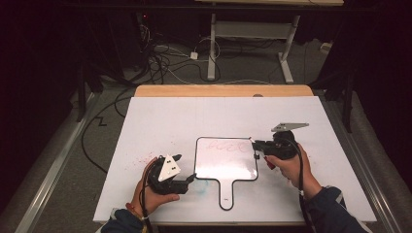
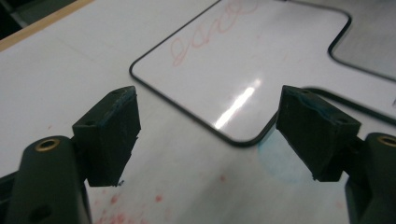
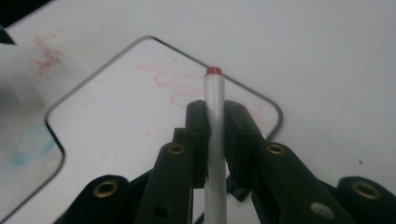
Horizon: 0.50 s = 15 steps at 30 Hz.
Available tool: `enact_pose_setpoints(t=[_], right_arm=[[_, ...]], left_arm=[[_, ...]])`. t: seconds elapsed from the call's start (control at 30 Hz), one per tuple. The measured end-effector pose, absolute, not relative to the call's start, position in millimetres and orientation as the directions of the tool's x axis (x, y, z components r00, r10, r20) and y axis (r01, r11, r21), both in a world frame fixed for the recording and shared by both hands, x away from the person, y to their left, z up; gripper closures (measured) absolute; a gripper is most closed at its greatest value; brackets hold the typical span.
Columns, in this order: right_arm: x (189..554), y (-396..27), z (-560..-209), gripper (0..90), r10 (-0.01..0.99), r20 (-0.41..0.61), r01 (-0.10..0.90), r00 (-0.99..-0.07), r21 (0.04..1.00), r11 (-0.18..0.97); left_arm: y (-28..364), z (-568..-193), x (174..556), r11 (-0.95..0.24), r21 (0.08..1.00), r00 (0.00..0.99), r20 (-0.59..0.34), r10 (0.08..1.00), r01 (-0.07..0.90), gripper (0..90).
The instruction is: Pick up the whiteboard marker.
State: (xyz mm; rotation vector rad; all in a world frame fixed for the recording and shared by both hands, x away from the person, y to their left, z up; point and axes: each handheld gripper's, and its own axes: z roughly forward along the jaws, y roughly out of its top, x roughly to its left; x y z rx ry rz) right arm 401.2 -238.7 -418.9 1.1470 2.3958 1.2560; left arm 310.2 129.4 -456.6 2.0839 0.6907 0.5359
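Note:
A small paddle-shaped whiteboard (image 1: 226,165) with a black rim lies flat on the white table, its handle (image 1: 227,194) towards me. Faint red scribble (image 1: 228,145) runs across its top part. My right gripper (image 1: 254,144) hovers at the board's upper right corner. In the right gripper view this gripper (image 3: 215,109) is shut on a white marker (image 3: 215,140) whose red tip (image 3: 214,71) sits over the scribble (image 3: 177,84). My left gripper (image 1: 185,168) is just left of the board, open and holding nothing. The board's lower left corner (image 2: 243,135) lies beyond its fingertips (image 2: 112,121).
The white table cover (image 1: 160,121) has red specks (image 1: 141,158) left of the board and a blue smudge (image 1: 204,183) by the handle. A wooden edge (image 1: 223,91) marks the far side. Cables and a desk frame (image 1: 212,48) are on the floor beyond.

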Motion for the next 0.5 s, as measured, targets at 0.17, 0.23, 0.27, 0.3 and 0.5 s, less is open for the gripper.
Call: enact_pose_setpoints(t=[0.17, 0.23, 0.27, 0.3, 0.5], right_arm=[[390.2, -235.2, -406.5, 82.0, 0.697, 0.154, 0.483, -0.701, 0.821, 0.304], [387.8, -233.8, -405.0, 81.9, 0.69, 0.154, 0.468, -0.707, 0.833, 0.294], [384.0, -230.3, -403.8, 82.0, 0.682, 0.154, 0.451, -0.715, 0.846, 0.283], [382.7, -228.9, -403.5, 82.0, 0.676, 0.153, 0.441, -0.72, 0.854, 0.276], [369.6, -217.8, -401.8, 82.0, 0.639, 0.16, 0.391, -0.752, 0.889, 0.238]], left_arm=[[113.8, -444.5, 318.4, -0.426, 0.865, 0.789, 0.059, 0.612, 0.266, 24.8], [104.3, -438.8, 323.3, -0.385, 0.882, 0.809, 0.006, 0.588, 0.273, 26.0], [94.5, -434.3, 327.5, -0.364, 0.889, 0.823, -0.025, 0.568, 0.278, 28.1], [87.8, -431.7, 330.0, -0.359, 0.89, 0.835, -0.041, 0.549, 0.28, 29.7], [41.6, -423.6, 340.7, -0.337, 0.892, 0.877, -0.121, 0.465, 0.302, 34.5]])
